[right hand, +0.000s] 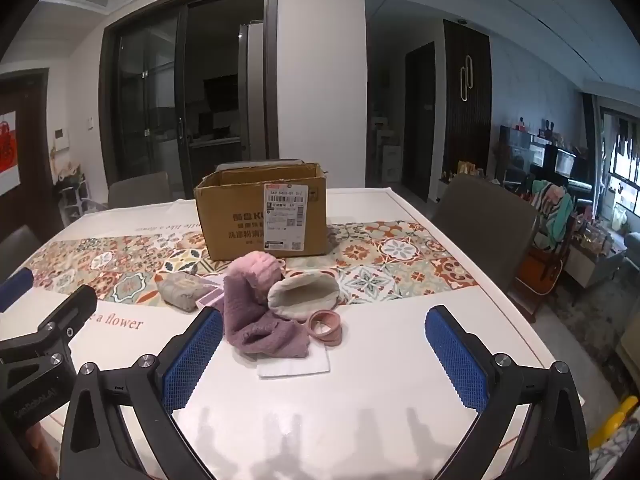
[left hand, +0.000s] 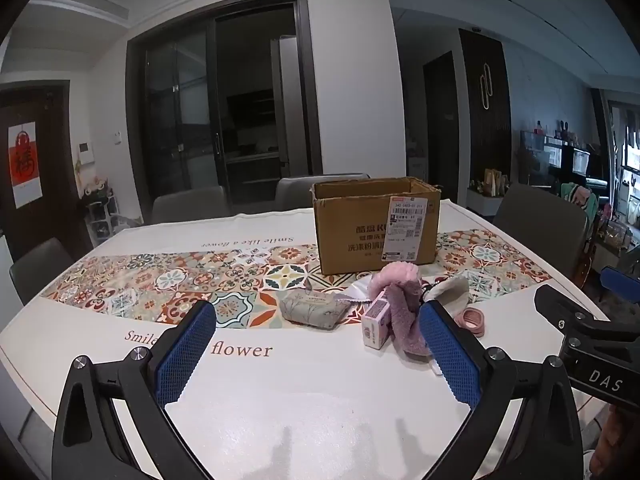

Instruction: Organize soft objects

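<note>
The left gripper (left hand: pixel 316 354) is hovering over the near edge of the desk (left hand: pixel 280 420) with its ribbed blue pads spread wide and nothing between them; its right pad is covering the near end of the fuzzy mauve scarf (left hand: pixel 404 320). The right gripper (right hand: pixel 324 356) is likewise gaping wide and empty, and its view is showing that scarf (right hand: pixel 260 316) whole, slumped in a knitted heap over a flat white sheet (right hand: pixel 296 366) that the left view is all but hiding. Just right of the scarf, pink rings (right hand: pixel 326 326) are lying stacked, touching a cream fleece pouch (right hand: pixel 304 294) whose open mouth is facing the right camera; the left view is cutting both (left hand: pixel 474 320) down to slivers. Only the left view is showing clearly a small lilac carton (left hand: pixel 376 322) standing against the scarf. Left of it, a grey printed fabric pouch (left hand: pixel 314 310) is resting on the tiled runner. Farther back, an open cardboard box (left hand: pixel 376 224) is standing with a shipping label; its inside is hard to see. Chairs (right hand: pixel 484 224) are ringing the far side.
</note>
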Motion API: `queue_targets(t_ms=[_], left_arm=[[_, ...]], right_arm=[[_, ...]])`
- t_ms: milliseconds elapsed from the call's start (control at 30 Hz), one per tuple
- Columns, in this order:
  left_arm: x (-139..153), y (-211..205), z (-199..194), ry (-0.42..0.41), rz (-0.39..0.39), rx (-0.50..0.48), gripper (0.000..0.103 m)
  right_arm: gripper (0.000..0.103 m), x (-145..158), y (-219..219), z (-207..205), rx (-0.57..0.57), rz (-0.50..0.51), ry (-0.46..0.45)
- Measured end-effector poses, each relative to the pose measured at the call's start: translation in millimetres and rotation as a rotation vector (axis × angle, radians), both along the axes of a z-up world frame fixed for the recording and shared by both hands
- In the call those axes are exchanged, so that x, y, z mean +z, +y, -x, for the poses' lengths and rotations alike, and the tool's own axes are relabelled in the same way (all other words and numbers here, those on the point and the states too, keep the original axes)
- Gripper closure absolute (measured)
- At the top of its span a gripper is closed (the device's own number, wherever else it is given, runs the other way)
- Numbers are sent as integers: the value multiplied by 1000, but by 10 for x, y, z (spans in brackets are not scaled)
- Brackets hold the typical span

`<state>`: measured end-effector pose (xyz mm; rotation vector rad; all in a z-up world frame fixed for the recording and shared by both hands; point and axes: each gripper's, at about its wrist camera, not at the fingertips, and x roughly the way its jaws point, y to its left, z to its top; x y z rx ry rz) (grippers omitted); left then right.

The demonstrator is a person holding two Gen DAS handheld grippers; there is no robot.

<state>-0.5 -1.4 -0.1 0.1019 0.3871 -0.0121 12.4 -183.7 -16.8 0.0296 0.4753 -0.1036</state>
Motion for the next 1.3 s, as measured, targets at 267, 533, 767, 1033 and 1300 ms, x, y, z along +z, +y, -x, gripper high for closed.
queue_targets(t_ms=[267,533,767,1033,1300], left_arm=[[103,-80,-81,30,14,-18,0],[54,-81,34,-4,6,5,0],[10,-23,7,-3,13,3,0],[9,-9,13,-3,17,1,0],[7,-12,15,-5,15,3,0]], right_arm=[[0,13,-6,1,-2,0,-1],[0,66,-14,20,-5,-1,-15],[0,53,-10,11,-5,0,-18],[0,71,-11,32,-5,0,-20],[0,67,-12,34,-5,0,-21]])
